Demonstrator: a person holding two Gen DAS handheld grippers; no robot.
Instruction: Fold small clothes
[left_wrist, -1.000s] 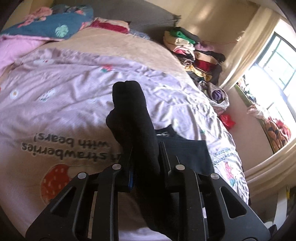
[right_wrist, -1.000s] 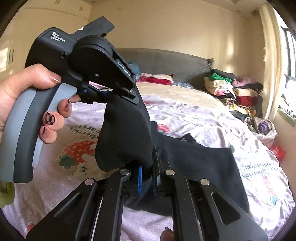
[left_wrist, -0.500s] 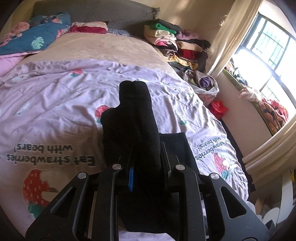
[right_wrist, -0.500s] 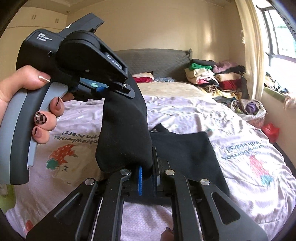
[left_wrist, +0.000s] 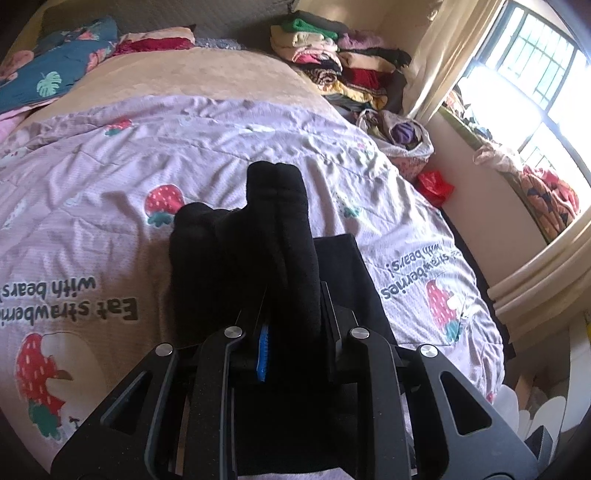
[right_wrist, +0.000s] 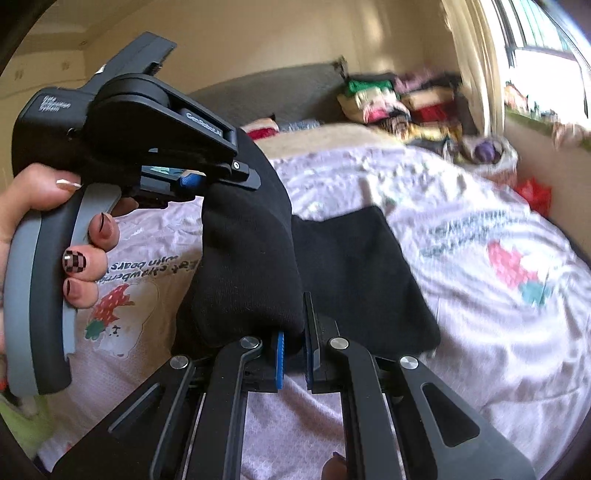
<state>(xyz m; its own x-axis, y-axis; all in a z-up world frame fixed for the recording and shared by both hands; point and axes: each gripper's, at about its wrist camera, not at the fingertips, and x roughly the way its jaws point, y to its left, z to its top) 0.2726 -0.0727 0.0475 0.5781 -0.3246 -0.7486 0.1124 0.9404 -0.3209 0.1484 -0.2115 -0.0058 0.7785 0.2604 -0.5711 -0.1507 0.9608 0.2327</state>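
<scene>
A small black garment is held up above the bed between both grippers. My left gripper is shut on one bunched edge of it. My right gripper is shut on the other edge, and the cloth hangs between them. The left gripper shows in the right wrist view at upper left, held by a hand. The rest of the garment lies flat on the lilac strawberry-print bedspread.
A pile of folded clothes sits at the bed's far right corner. A bag of clothes and a red item lie beside the bed. Pillows lie at the head. A window is at right.
Both grippers have swung to the right with the garment still held. The flat part of the garment has folded narrower on the bedspread.
</scene>
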